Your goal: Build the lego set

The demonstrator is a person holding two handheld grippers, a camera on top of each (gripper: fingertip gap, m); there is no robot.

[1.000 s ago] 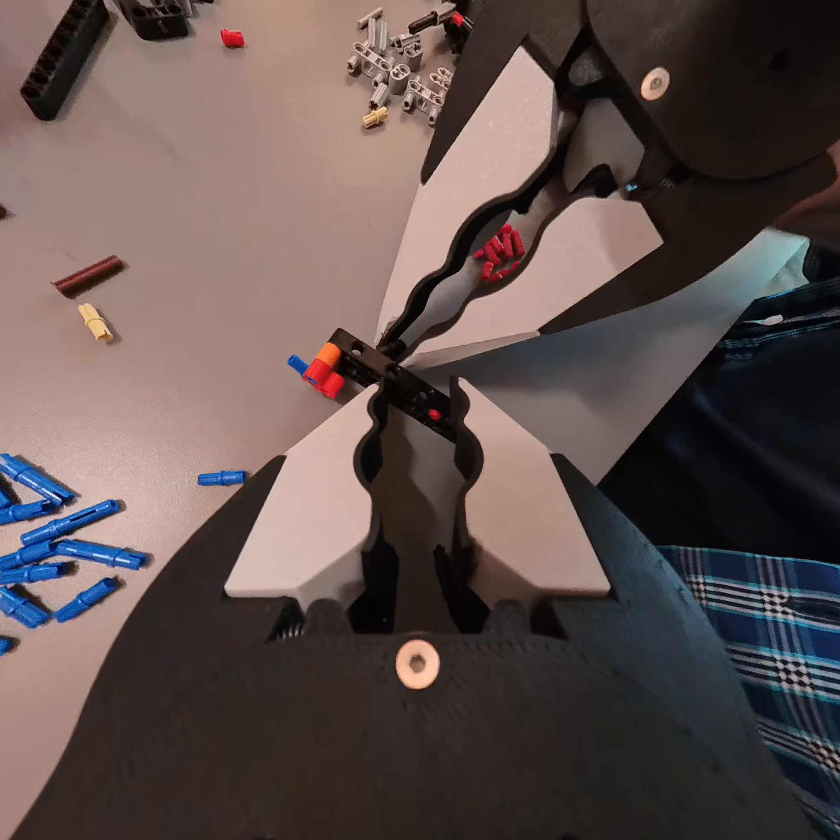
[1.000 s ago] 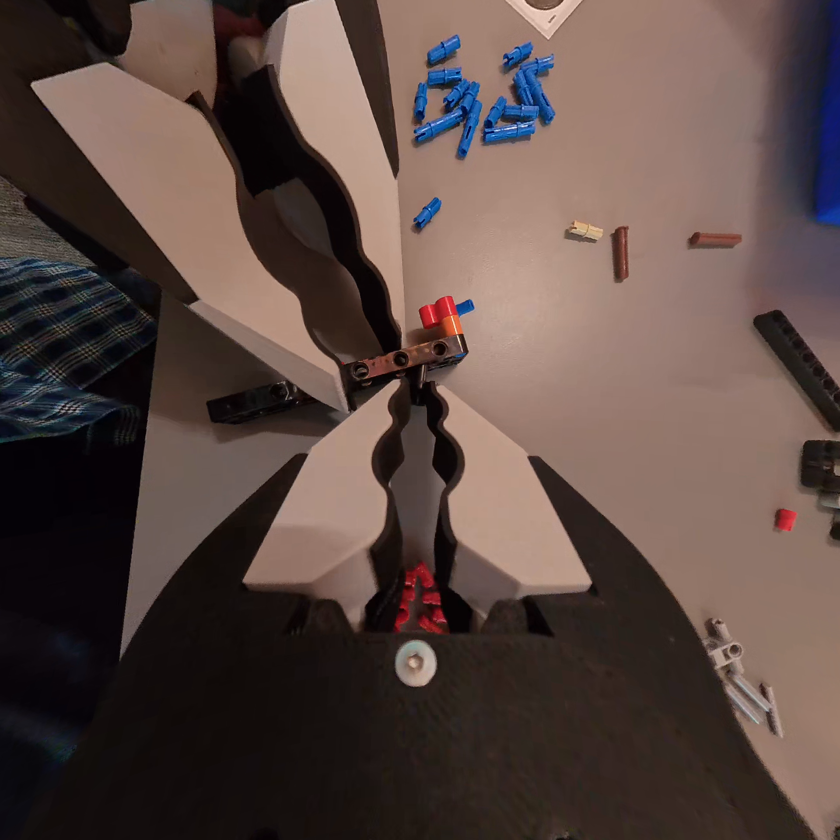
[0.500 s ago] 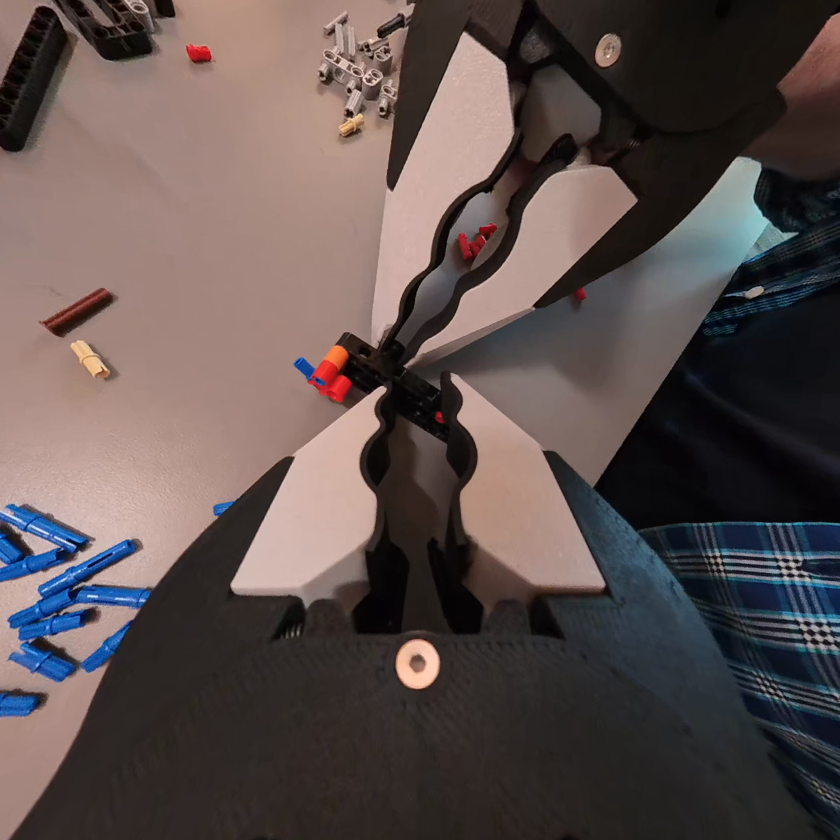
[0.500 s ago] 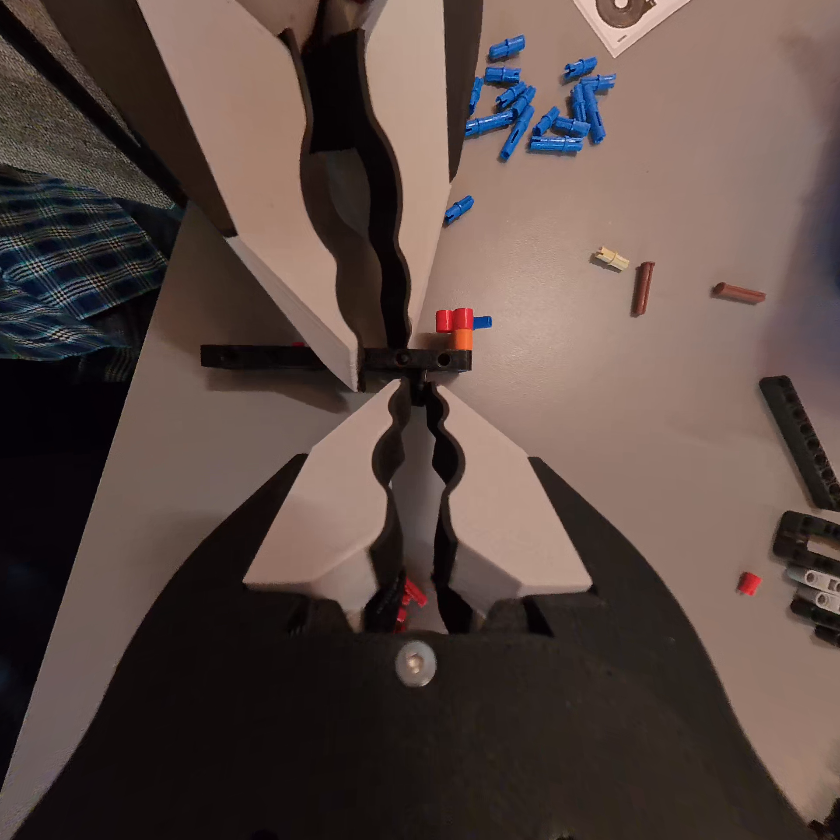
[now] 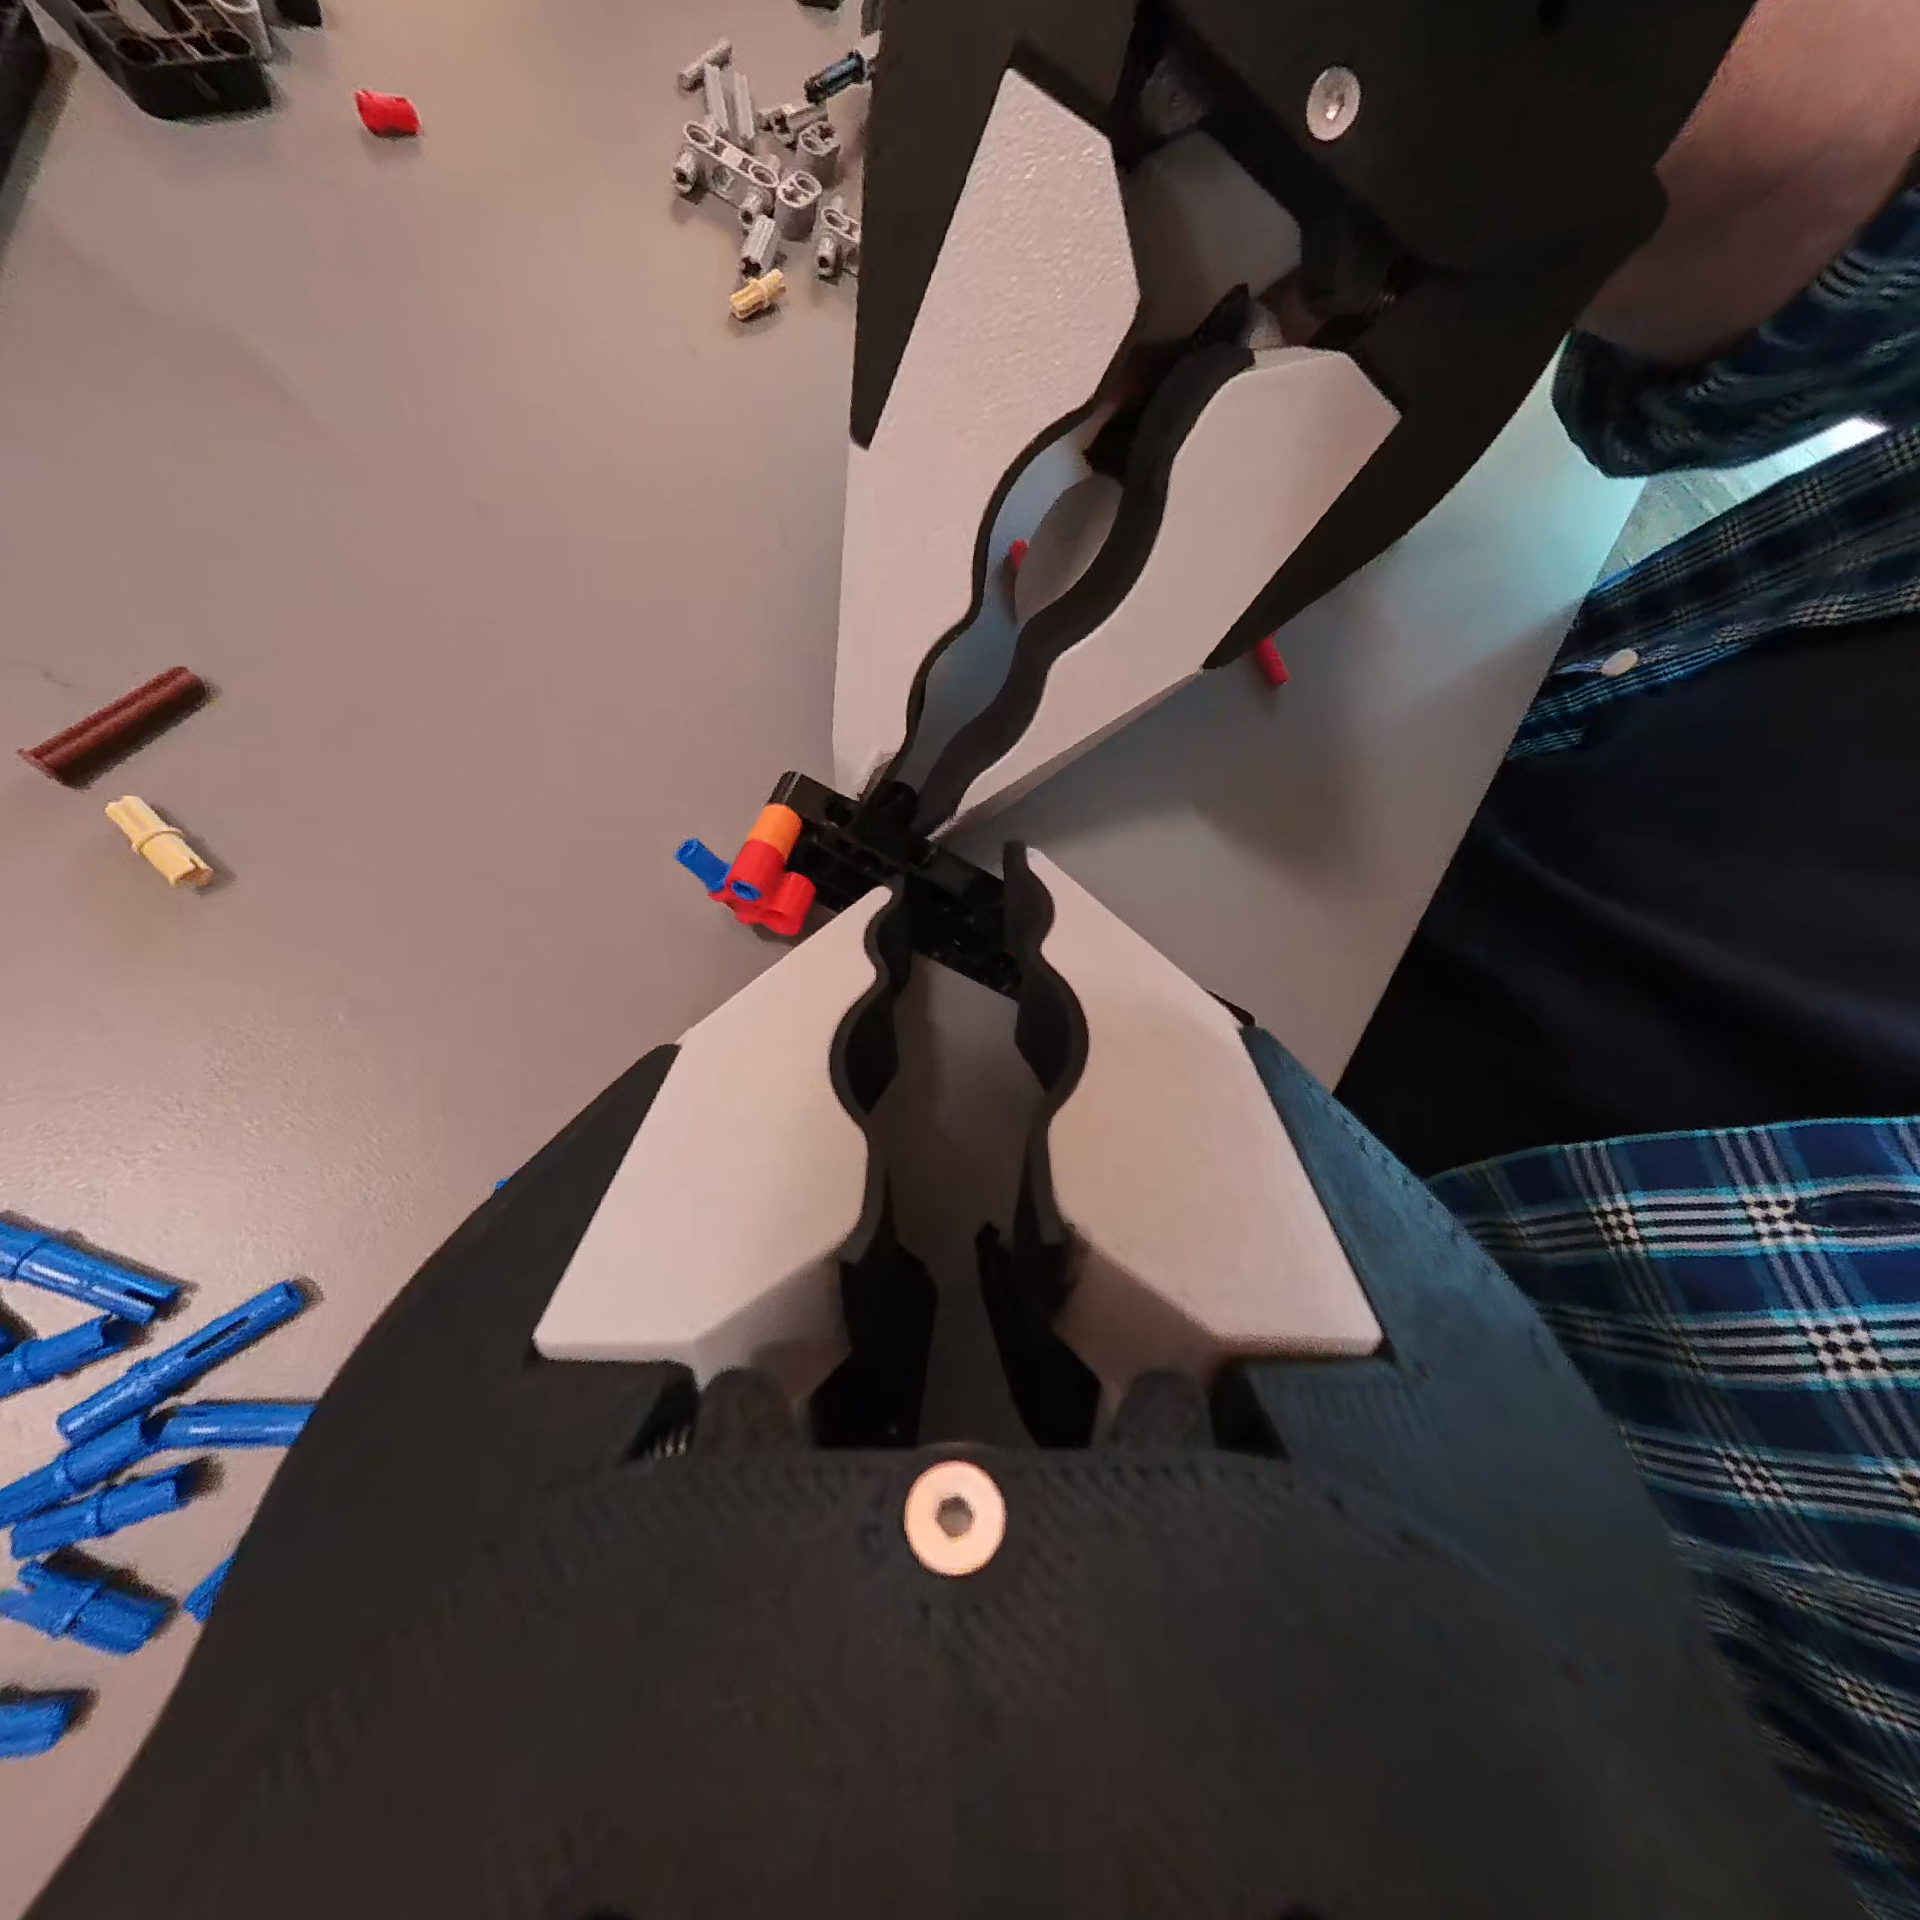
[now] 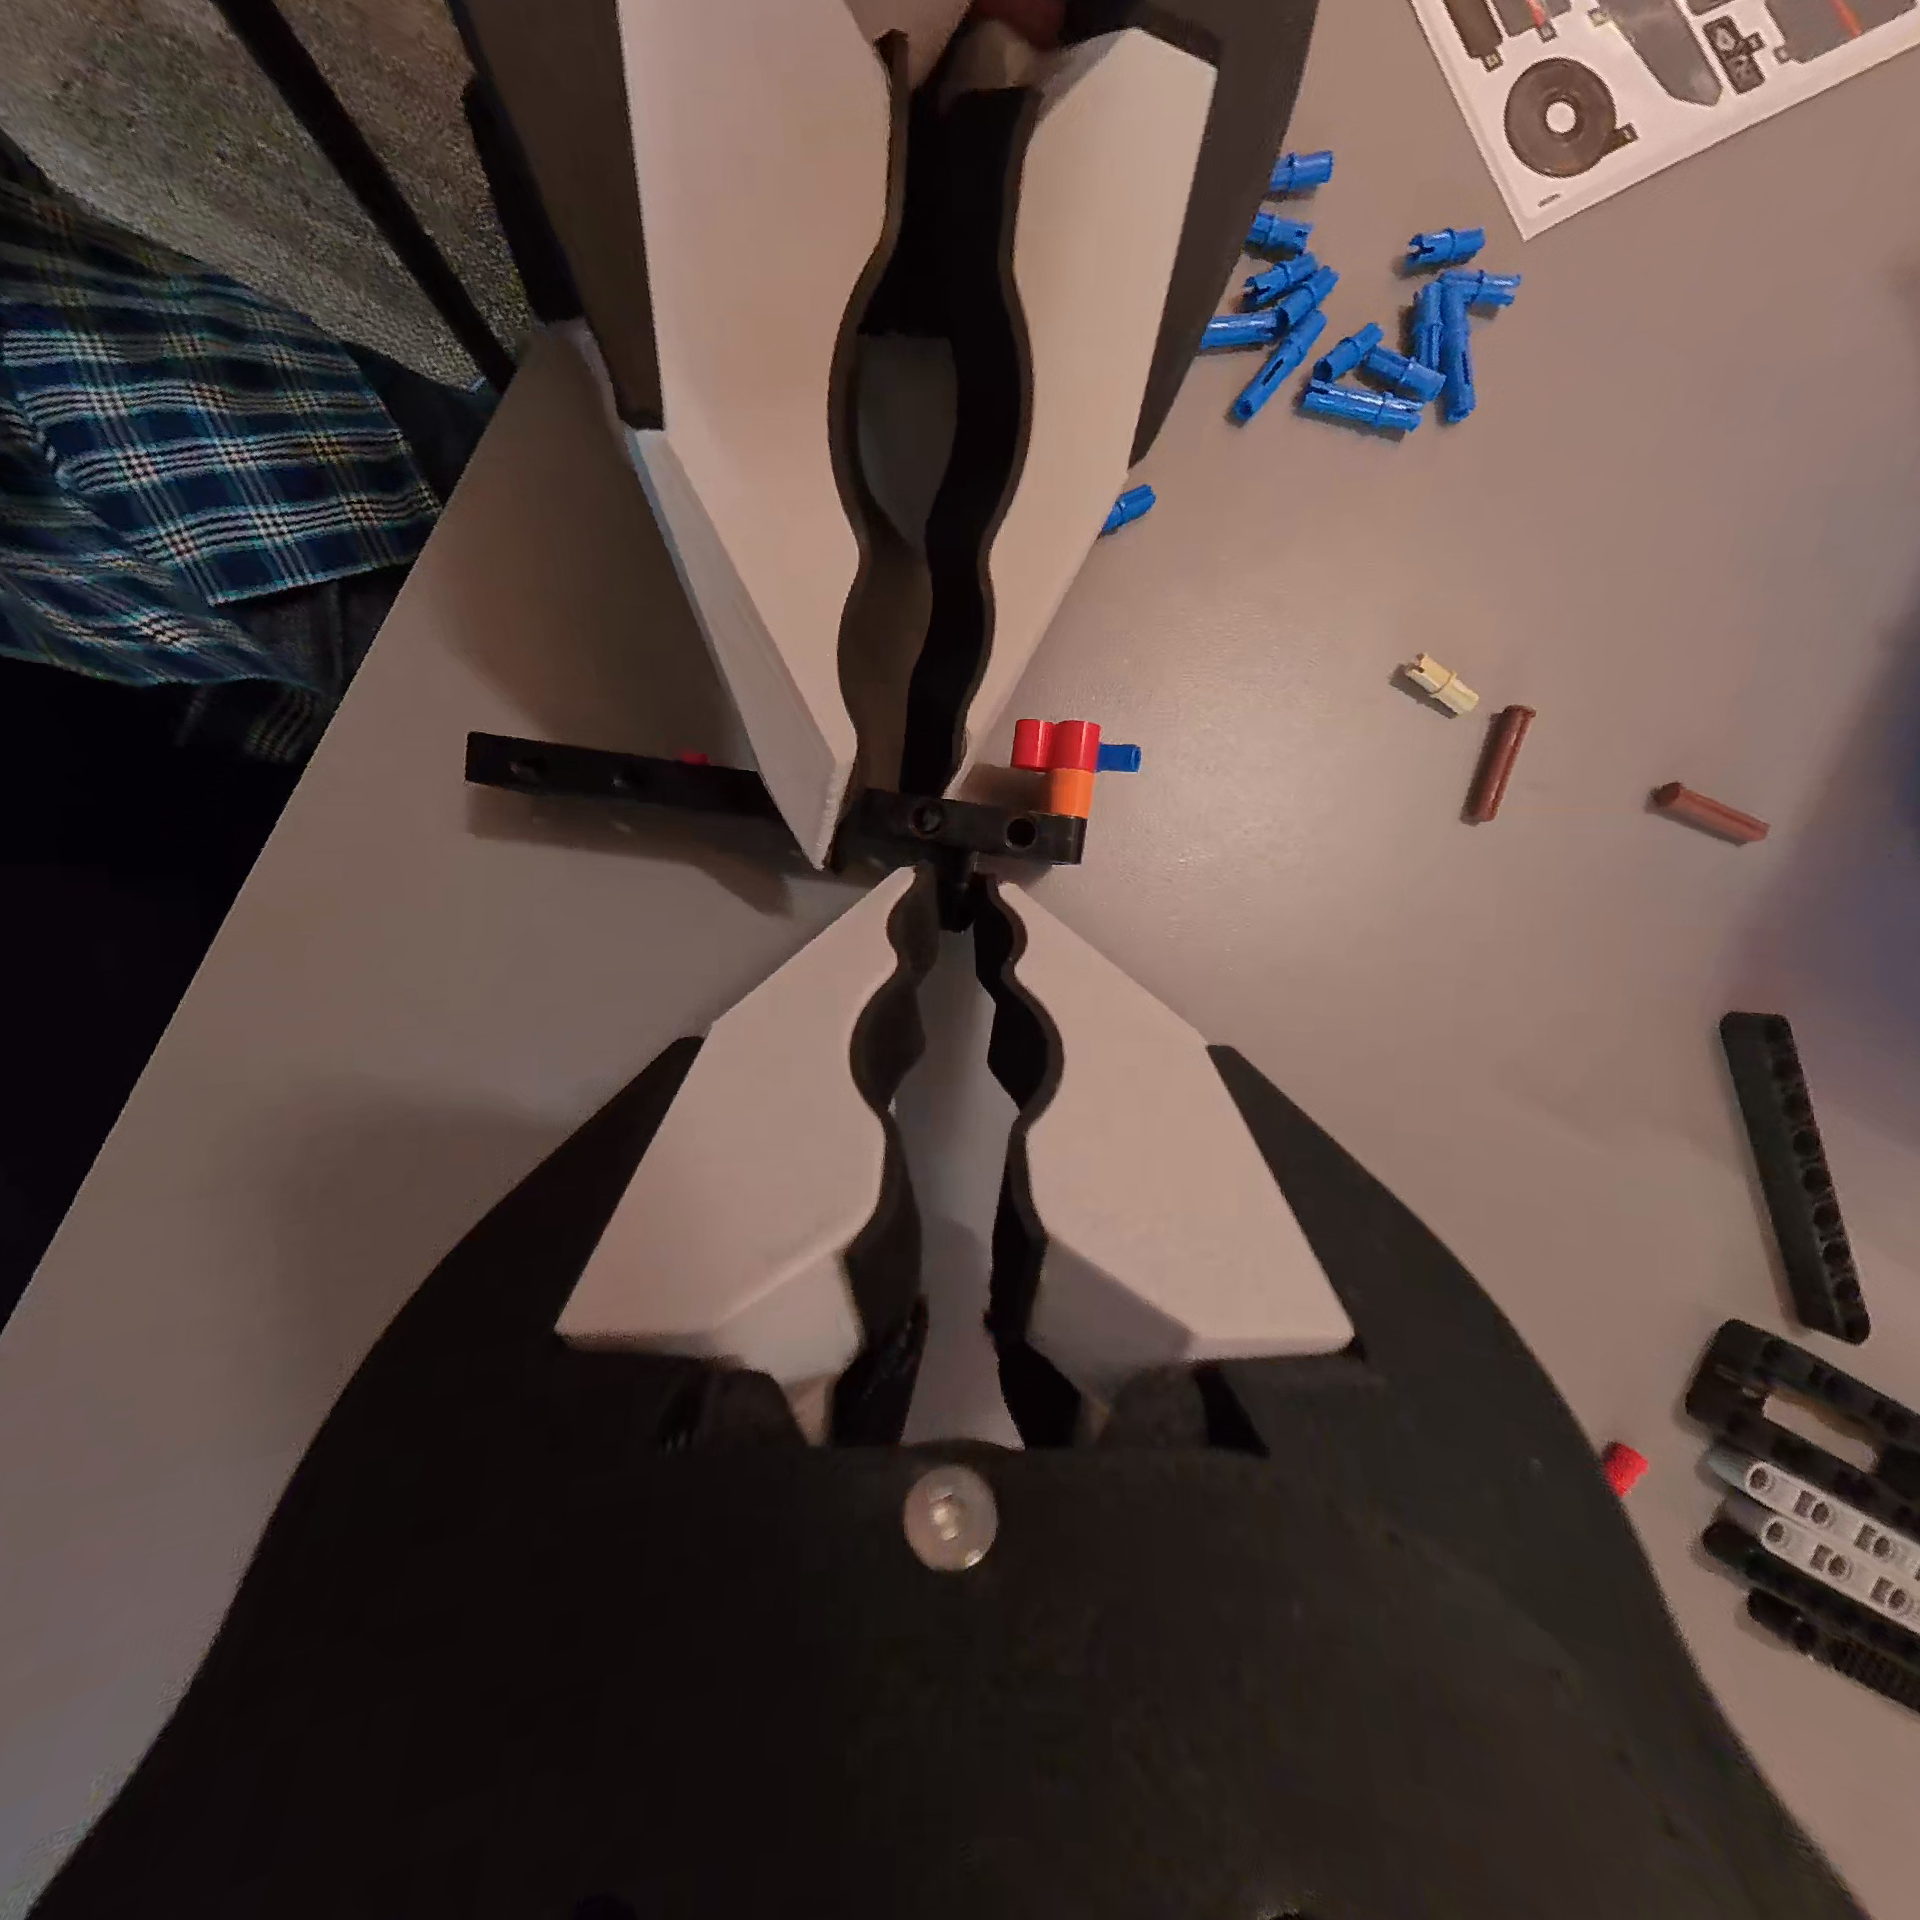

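A black holed beam (image 5: 847,847) is held above the grey table, with an orange, red and blue connector cluster (image 5: 764,862) at its far end. My left gripper (image 5: 951,894) is shut across the beam's middle. My right gripper (image 5: 909,805) comes in from above in this view, its tips against the beam. In the right wrist view the beam (image 6: 997,829) lies level. My right gripper (image 6: 958,909) is shut on a short black pin (image 6: 958,878) that sticks out of the beam's side. My left gripper (image 6: 904,800) grips the beam from the opposite side.
Loose blue pins (image 6: 1351,332) lie on the table, with a tan pin (image 5: 156,842), a brown axle (image 5: 109,717), grey connectors (image 5: 769,177), a long black beam (image 6: 1792,1174), and an instruction sheet (image 6: 1621,83). The table edge and a person's plaid shirt (image 5: 1714,1299) are close by.
Both grippers keep their hold. The beam has turned level in the right wrist view and the right gripper has swung more upright. The red pins seen behind its fingers have slid mostly out of sight.
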